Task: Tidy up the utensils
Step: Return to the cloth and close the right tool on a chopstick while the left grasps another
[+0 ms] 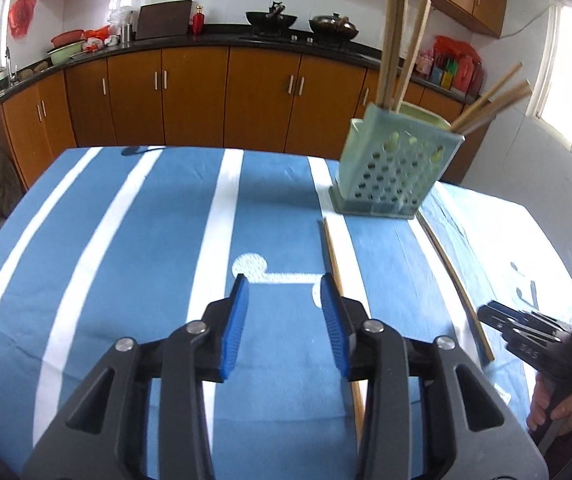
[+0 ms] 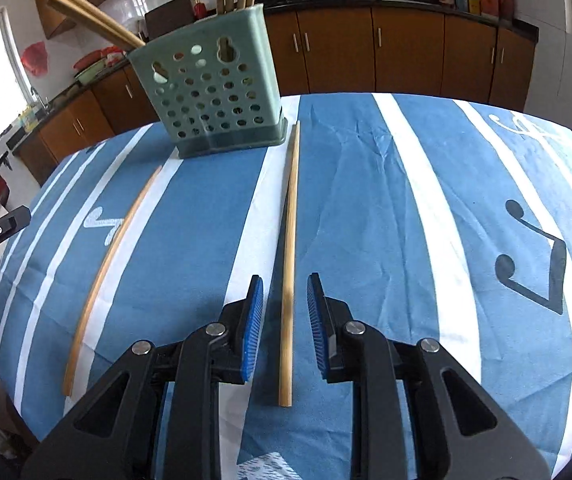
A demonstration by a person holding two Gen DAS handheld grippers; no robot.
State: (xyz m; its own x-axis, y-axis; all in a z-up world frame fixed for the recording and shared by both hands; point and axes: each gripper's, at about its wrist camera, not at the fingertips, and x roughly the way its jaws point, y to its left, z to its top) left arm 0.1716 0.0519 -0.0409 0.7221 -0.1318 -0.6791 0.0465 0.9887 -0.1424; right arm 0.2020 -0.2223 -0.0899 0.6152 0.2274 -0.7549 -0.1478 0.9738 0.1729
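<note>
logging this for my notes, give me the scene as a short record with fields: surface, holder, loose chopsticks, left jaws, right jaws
surface: blue cloth with white stripes
holder: green perforated holder upright on the cloth, several chopsticks standing in it
loose chopsticks: two flat on the cloth, right chopstick and left chopstick, both apart from the holder
left jaws: left gripper open, nothing between; left chopstick just outside one pad
right jaws: right gripper open, straddling the right chopstick, pads not touching it

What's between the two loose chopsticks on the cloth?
Only bare striped cloth between the left chopstick and the right chopstick, per the right wrist view.
</note>
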